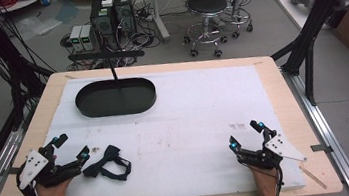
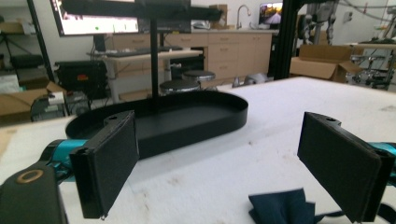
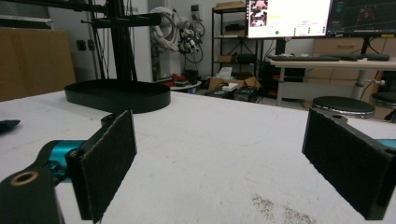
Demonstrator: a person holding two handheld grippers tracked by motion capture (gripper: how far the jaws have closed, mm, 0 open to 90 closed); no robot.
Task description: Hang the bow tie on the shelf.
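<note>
A dark bow tie (image 1: 108, 165) with a looped strap lies flat on the white mat at the near left. My left gripper (image 1: 71, 147) rests just left of it, open, nothing between the pads; in the left gripper view a corner of the dark cloth (image 2: 280, 205) shows low between the jaws. A black oval tray (image 1: 115, 98) with an upright post stands at the far left of the mat, and appears again as the tray (image 2: 196, 119) ahead of the left jaws. My right gripper (image 1: 245, 134) lies open and empty at the near right.
The white mat (image 1: 190, 121) covers most of a wooden table. A wooden stick (image 1: 315, 176) lies at the near right edge. Beyond the table stand two stools (image 1: 207, 11), computer boxes with cables and black frame posts. The tray (image 3: 116, 95) sits far left in the right gripper view.
</note>
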